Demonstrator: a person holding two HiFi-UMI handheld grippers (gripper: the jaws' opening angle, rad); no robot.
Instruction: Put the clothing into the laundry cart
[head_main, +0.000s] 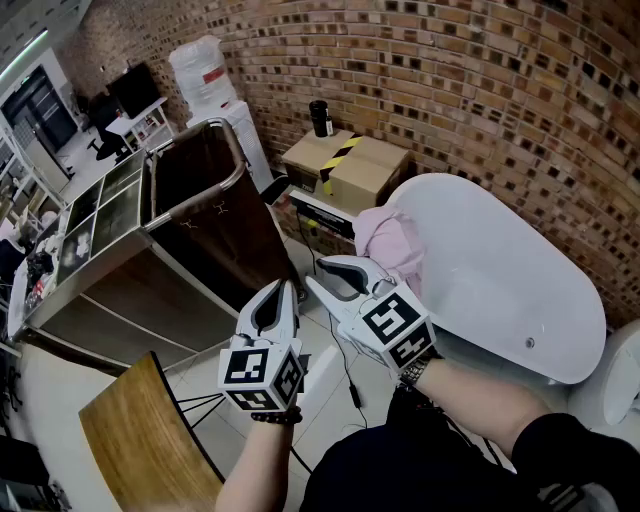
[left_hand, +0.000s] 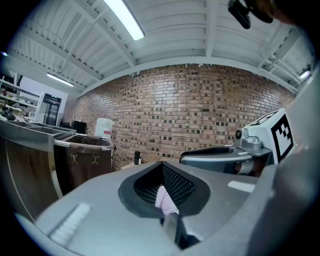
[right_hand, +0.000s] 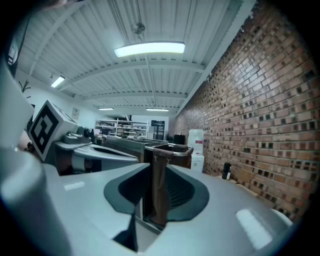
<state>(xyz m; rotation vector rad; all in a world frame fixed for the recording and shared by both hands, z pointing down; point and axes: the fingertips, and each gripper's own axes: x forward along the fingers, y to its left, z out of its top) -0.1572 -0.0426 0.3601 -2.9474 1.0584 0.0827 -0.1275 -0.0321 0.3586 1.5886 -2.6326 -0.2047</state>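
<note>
A curved red-brown brick wall (head_main: 480, 80) is running behind everything. A long white oval bathtub (head_main: 500, 270) is standing against it on the right. Left of the tub, a laundry cart (head_main: 215, 230) with a dark brown fabric bag on a metal frame is standing open-topped. A cardboard box (head_main: 365, 165) crossed by yellow-and-black tape is sitting between the two.

The pink, crumpled clothing (head_main: 385, 240) is lying draped over the tub's near end, well apart from the cart.

The two grey grippers are hovering side by side just below that end of the tub. The right gripper (head_main: 325, 278) is pointing toward the cart with its jaws standing narrowly apart and nothing between them. The left gripper (head_main: 283, 290) is keeping its jaw tips together, a sliver of pink showing through the slit behind them.
</note>
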